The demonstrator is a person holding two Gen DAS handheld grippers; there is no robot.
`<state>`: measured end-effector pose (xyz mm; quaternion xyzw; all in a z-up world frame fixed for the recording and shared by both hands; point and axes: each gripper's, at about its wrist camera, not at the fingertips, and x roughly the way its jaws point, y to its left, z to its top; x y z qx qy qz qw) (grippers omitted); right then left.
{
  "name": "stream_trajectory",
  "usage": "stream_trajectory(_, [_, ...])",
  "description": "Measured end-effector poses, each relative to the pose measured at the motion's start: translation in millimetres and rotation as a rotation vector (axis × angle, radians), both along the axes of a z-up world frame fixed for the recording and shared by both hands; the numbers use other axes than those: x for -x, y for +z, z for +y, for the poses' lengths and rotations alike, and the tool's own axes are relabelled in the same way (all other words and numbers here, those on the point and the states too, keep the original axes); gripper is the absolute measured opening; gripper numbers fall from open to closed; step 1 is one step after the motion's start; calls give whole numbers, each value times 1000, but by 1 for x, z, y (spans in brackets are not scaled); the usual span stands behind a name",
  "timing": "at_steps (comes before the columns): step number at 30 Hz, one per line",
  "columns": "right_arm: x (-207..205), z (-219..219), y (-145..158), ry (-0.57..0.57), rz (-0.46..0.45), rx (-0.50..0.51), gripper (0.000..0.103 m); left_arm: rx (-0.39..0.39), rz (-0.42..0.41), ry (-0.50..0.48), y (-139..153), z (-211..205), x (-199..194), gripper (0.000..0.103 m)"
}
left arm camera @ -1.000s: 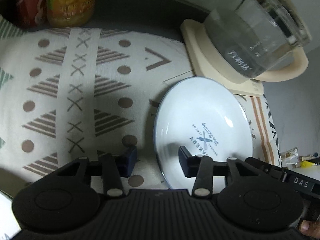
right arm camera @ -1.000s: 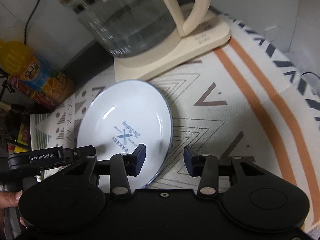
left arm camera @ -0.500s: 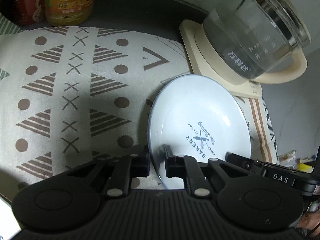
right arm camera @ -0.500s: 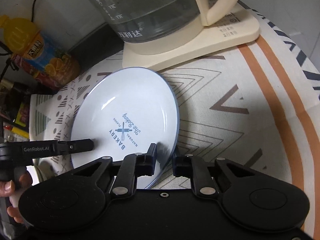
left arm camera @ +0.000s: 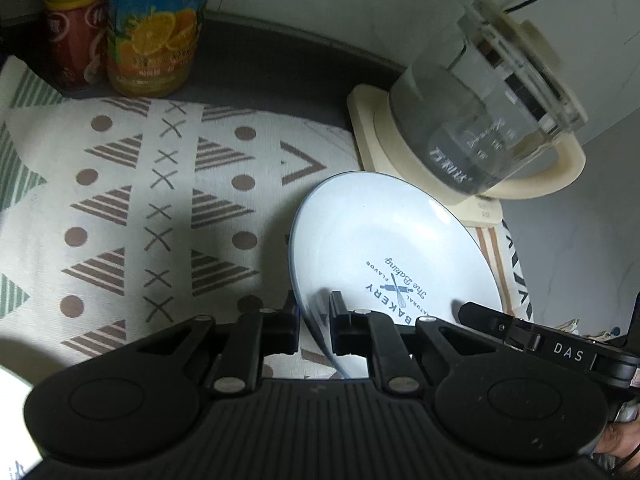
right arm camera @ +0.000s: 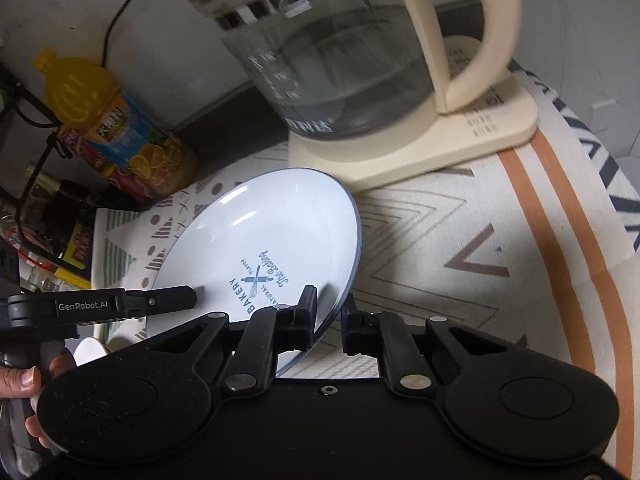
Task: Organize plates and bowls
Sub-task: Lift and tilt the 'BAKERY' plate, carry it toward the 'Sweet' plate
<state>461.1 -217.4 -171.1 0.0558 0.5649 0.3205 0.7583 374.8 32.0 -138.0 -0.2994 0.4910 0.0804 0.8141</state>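
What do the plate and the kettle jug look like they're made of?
Plate: likely glazed ceramic or enamel. It is glossy white with bright highlights, a thin blue rim and a printed "BAKERY" logo.
Kettle: a clear jug, probably glass, with printed level marks showing through. Its cream handle and base look like matte plastic.

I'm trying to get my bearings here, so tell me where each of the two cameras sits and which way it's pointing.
Left wrist: sits on the left gripper, looks forward and down along its fingers at the plate, patterned cloth and kettle; its black body and a bit of a hand show.
Right wrist: sits on the right gripper, faces the same plate from the opposite edge; its body, the left gripper and a hand show.
Shared: plate, kettle, juice bottle, cloth.
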Motion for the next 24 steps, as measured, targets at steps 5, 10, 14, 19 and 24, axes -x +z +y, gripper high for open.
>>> stream_trajectory(5, [0,7,20,12,-32,-26,13,-3,-36,16,15,2,2,12])
stream_trajectory(10, [0,12,36,31,-39,-49,13,-11,-68,29,36,7,8,12])
stream_trajectory(14, [2,12,51,33,-61,-73,13,-8,-106,29,50,9,14,12])
stream_trajectory(19, [14,16,71,19,-86,-67,13,12,-138,27,63,16,25,12])
stream_trajectory(24, [31,23,88,1,-108,-64,13,31,-163,24,72,25,41,12])
